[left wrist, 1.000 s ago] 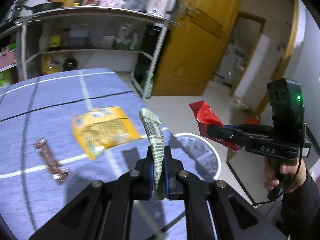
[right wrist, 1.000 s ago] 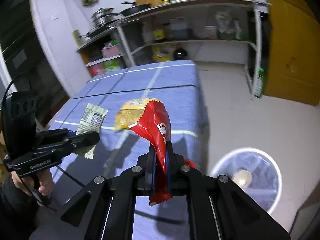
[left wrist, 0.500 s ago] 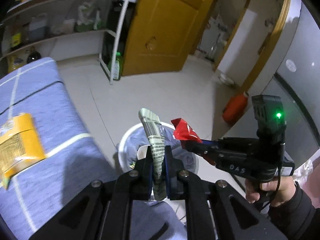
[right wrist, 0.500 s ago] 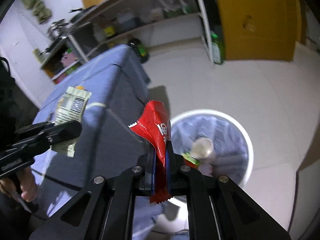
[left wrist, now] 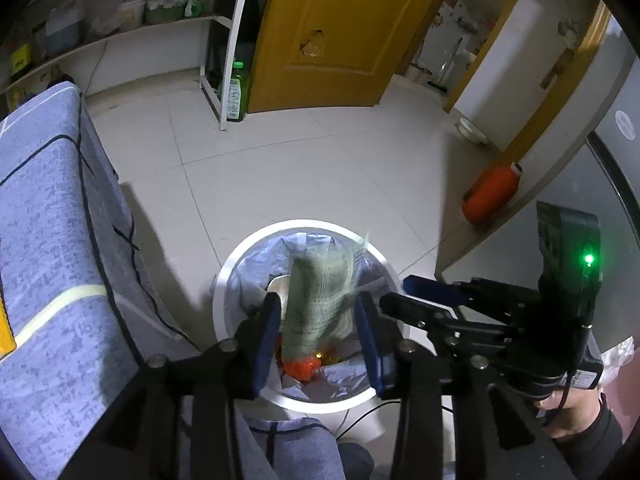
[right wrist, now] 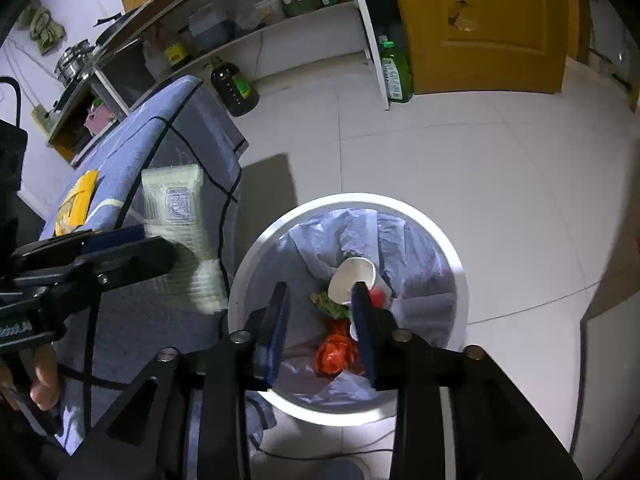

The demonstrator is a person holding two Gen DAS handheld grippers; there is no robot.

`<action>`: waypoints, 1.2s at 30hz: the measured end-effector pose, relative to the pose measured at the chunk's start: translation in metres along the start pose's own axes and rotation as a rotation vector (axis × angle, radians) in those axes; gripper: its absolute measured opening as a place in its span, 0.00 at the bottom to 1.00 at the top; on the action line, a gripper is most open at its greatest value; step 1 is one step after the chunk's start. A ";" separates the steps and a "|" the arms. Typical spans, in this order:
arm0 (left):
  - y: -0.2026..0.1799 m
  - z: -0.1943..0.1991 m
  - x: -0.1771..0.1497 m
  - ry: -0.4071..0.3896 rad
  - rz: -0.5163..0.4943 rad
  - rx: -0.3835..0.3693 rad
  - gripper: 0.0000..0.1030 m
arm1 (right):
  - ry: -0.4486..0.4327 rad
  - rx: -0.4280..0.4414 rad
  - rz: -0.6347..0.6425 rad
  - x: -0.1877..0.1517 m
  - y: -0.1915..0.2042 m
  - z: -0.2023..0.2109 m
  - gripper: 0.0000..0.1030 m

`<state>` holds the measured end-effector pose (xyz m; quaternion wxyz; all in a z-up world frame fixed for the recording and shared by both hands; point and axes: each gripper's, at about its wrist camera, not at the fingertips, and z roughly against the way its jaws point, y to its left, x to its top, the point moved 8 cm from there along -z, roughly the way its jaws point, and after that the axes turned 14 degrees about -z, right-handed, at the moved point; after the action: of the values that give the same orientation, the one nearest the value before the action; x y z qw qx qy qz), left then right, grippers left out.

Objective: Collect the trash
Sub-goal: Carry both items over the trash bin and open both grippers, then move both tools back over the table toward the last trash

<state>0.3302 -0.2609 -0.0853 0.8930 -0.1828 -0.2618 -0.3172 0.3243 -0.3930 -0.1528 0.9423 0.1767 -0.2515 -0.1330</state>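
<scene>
A white round trash bin [left wrist: 236,256] with a pale blue liner stands on the floor beside the table; it also shows in the right wrist view [right wrist: 452,248]. My left gripper [left wrist: 318,312] is open above it, and the green-white wrapper [left wrist: 320,300] is blurred between its jaws, falling free. The same wrapper [right wrist: 180,220] shows in the right wrist view beside the left gripper. My right gripper [right wrist: 320,308] is open and empty over the bin. A red wrapper [right wrist: 336,352] and a paper cup [right wrist: 352,280] lie in the bin.
The blue-covered table [left wrist: 48,240] is to the left, with a yellow packet [right wrist: 74,204] on it. A shelf rack [right wrist: 280,12], a green bottle [left wrist: 236,92], a dark bottle [right wrist: 234,88], a yellow door [left wrist: 340,28] and an orange object [left wrist: 492,196] stand around the tiled floor.
Both grippers moved from the table to above the bin and opened. The red wrapper has dropped into the bin; the green-white wrapper has just been let go.
</scene>
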 end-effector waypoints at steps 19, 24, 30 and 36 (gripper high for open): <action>0.032 0.098 -0.021 -0.193 0.033 0.127 0.40 | -0.171 0.142 0.109 -0.002 0.077 0.082 0.42; 0.058 0.141 -0.046 -0.239 0.060 0.207 0.40 | -0.179 0.209 0.207 -0.021 0.137 0.095 0.42; 0.106 0.184 -0.081 -0.270 0.127 0.310 0.43 | -0.152 0.270 0.292 -0.045 0.200 0.092 0.42; 0.170 0.209 -0.121 -0.255 0.239 0.404 0.59 | -0.115 0.279 0.341 -0.053 0.247 0.075 0.45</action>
<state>0.2889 0.0232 -0.0169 0.9024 -0.0689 -0.4066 -0.1252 0.2810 -0.1726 -0.0157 0.9017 0.2521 -0.3470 0.0543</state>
